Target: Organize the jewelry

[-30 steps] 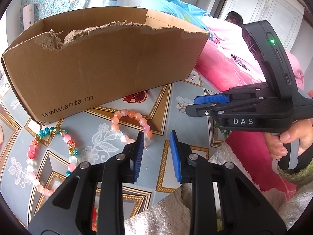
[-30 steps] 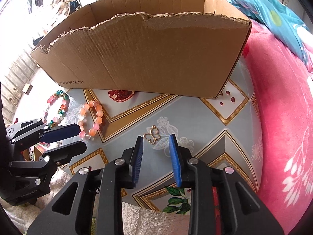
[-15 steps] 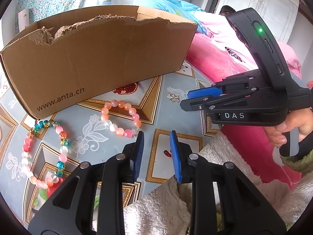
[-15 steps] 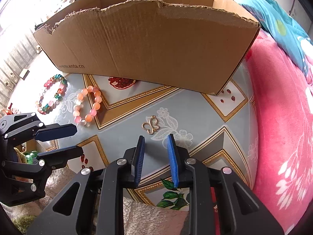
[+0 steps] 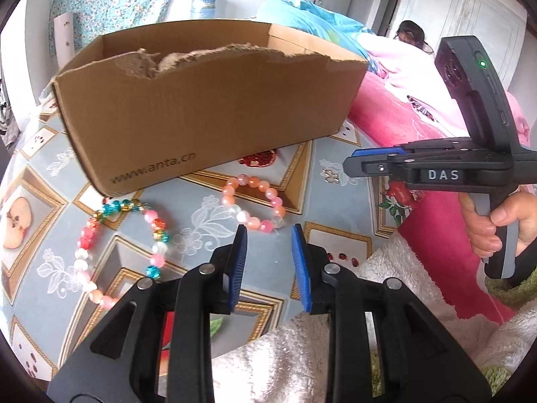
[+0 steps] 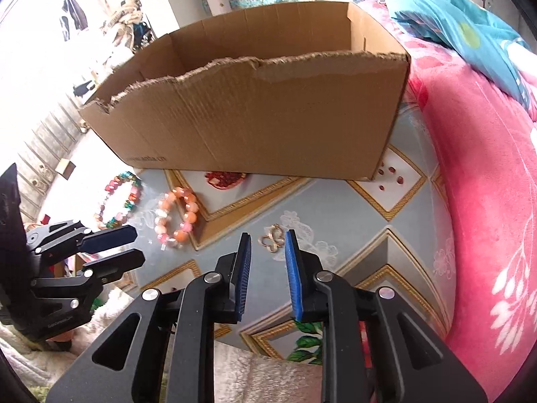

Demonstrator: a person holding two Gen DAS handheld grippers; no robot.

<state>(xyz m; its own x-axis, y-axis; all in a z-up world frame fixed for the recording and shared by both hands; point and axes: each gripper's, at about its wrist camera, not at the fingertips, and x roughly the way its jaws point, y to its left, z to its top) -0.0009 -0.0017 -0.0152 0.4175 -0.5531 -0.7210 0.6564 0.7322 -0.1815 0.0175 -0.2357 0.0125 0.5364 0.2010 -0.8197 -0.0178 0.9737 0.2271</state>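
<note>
A small gold butterfly charm point(image 6: 272, 237) lies on the patterned tablecloth point(image 6: 335, 201), just past the tips of my right gripper point(image 6: 267, 239). That gripper is open with a narrow gap, and its pads do not touch the charm. My left gripper point(image 5: 268, 231) is also open and holds nothing; it hovers just short of an orange-and-pink bead bracelet point(image 5: 242, 179). A multicoloured bead bracelet point(image 5: 151, 215) lies further left. A torn cardboard box point(image 5: 208, 110) stands behind all the jewelry. In the left wrist view the right gripper point(image 5: 355, 163) sits beside the charm point(image 5: 330, 175).
A pink blanket point(image 6: 486, 168) borders the cloth on the right. White fleece point(image 5: 285, 362) lies under both grippers at the near edge. A hand point(image 5: 496, 225) holds the right gripper's handle. A person point(image 5: 409, 30) sits far behind the box.
The right gripper's jaws have narrowed a little, and its view now looks further into the box. The left gripper has shifted sideways, so the orange bracelet now lies straight ahead of its tips.
</note>
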